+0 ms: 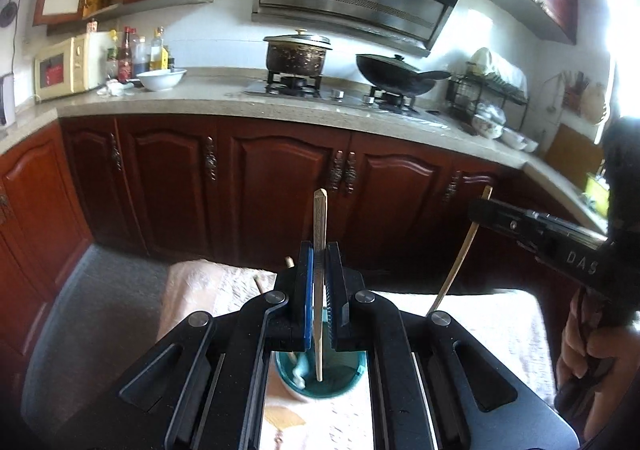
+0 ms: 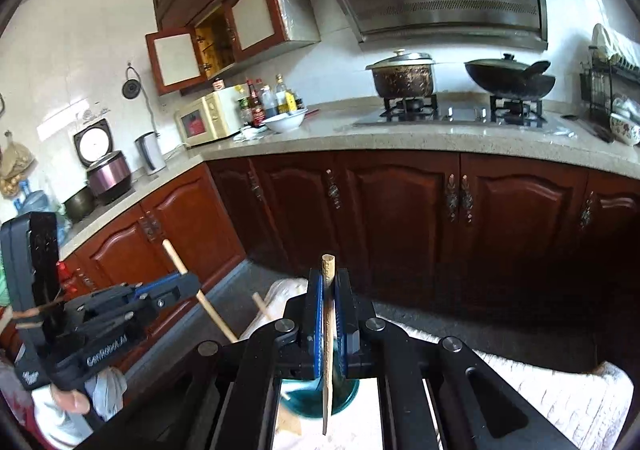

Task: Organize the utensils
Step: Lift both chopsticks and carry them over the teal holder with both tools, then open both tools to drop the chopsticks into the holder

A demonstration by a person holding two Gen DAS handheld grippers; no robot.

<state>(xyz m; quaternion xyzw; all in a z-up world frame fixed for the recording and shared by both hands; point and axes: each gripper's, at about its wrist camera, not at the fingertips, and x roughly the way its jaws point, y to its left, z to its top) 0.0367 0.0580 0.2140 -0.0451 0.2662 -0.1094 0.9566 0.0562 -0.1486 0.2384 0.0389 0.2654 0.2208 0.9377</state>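
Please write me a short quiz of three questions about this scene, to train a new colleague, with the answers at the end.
1. True or false: the left gripper is shut on a thin wooden chopstick.
2. Which thing is seen just below the fingers of the right gripper? A) a white ceramic bowl B) a round teal cup C) a yellow microwave
3. Fill in: on the stove at the back, the speckled brown pot stands to the ___ of the black wok.

Key: 1. true; 2. B; 3. left. The right gripper also holds a pale wooden chopstick, upright above the cup.
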